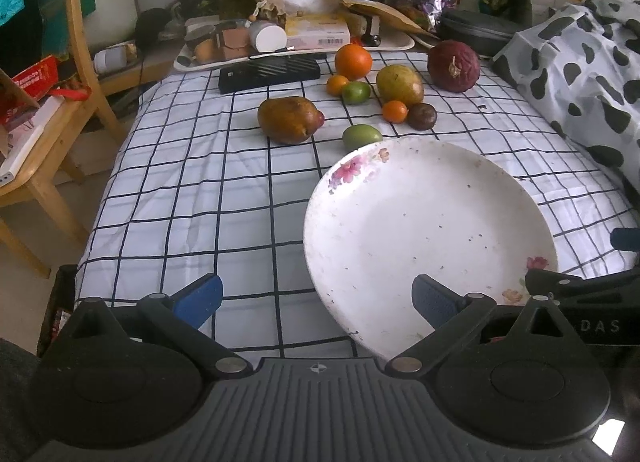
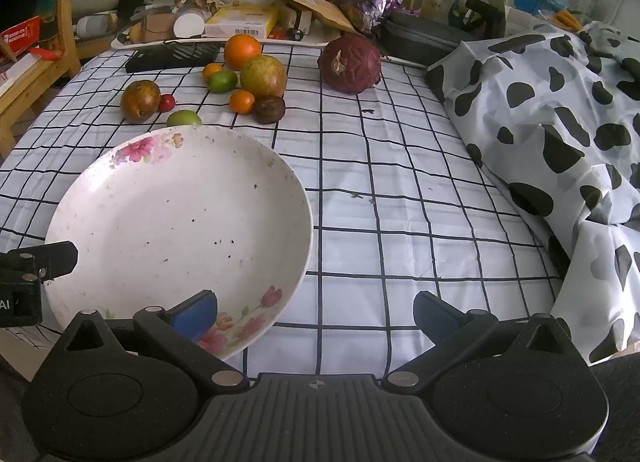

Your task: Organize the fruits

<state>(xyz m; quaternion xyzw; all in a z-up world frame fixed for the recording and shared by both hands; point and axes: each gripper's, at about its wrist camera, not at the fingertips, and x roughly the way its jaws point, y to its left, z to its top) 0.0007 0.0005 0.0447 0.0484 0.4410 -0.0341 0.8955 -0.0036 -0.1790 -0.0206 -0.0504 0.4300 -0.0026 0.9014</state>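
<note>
An empty white plate with pink flowers on its rim lies on the checked cloth near the front. Behind it sit a brown pear-like fruit, a big orange, a yellow-green fruit, two small oranges, two green fruits, a dark round fruit and a large dark red fruit. My left gripper is open at the plate's near left edge. My right gripper is open at its near right edge. Both hold nothing.
A black flat device and a cluttered tray with boxes and bags line the back of the table. A cow-print cloth is heaped on the right. A wooden chair stands to the left of the table.
</note>
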